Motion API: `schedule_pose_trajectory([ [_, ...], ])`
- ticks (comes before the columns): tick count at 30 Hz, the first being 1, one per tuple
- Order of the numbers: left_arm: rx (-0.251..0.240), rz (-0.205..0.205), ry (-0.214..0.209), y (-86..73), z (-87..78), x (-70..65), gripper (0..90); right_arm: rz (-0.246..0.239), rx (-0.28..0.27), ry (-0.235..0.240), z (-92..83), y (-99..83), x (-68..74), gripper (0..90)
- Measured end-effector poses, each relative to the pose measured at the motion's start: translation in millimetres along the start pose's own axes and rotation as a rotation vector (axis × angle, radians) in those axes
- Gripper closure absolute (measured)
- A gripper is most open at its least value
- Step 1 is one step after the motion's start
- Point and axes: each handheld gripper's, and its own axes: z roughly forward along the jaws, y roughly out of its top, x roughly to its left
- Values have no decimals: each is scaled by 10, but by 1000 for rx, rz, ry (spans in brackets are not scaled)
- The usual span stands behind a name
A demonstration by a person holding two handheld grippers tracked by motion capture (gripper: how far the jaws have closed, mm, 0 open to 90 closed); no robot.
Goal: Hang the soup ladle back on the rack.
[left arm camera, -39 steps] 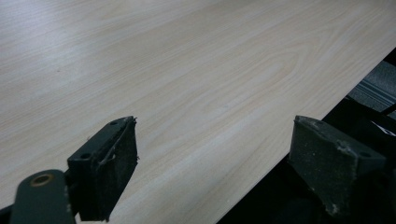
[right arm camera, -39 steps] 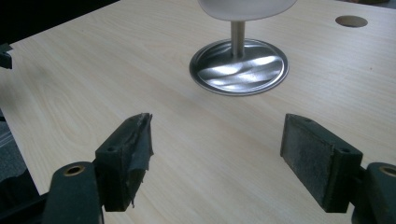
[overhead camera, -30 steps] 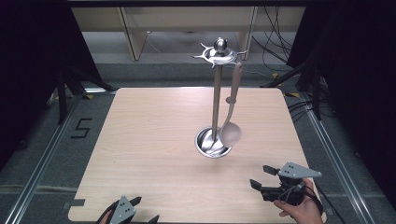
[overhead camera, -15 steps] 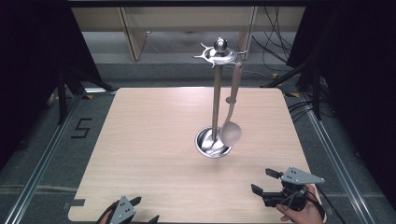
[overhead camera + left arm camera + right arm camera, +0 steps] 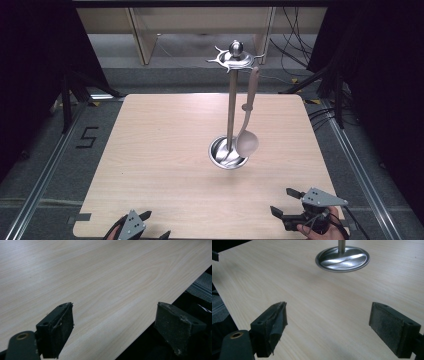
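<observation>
A shiny metal utensil stand [image 5: 231,110] rises from its round base [image 5: 228,152] at the middle of the wooden table [image 5: 165,145]. A grey ladle [image 5: 247,141] hangs from a hook at the stand's top, its bowl beside the base. My right gripper [image 5: 283,201] hovers over the table's near right corner, held by a hand. It is open, its jaws have just been opening, and nothing is between them. In the right gripper view the open jaws [image 5: 328,320] point at the base [image 5: 342,258]. My left gripper [image 5: 155,225] stands open at the near left edge, over bare wood [image 5: 100,277].
A wooden shelf unit [image 5: 145,35] and cables [image 5: 295,30] lie beyond the table's far edge. Metal rails [image 5: 45,170] run along the floor on both sides. A "5" is marked on the floor [image 5: 86,137] at the left.
The right gripper has sunk a little toward the table's near right corner, and its jaws stand slightly wider. The left gripper, stand and ladle are as before.
</observation>
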Motion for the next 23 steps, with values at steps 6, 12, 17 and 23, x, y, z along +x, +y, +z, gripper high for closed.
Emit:
schedule_pose_trajectory([
  [6, -1, -4, -4, 1, 6, -11, 149, -10, 12, 28, 39, -41, 44, 158],
  [12, -5, -4, -4, -3, 15, -9, 149, 12, 18, 18, 31, -44, 65, 158],
  [17, -5, -13, -3, -3, 16, -15, 149, 0, 10, 13, 35, -51, 46, 158],
  [23, 14, 25, 6, 5, -6, 10, 149, 14, 30, 29, 55, -61, 67, 159],
])
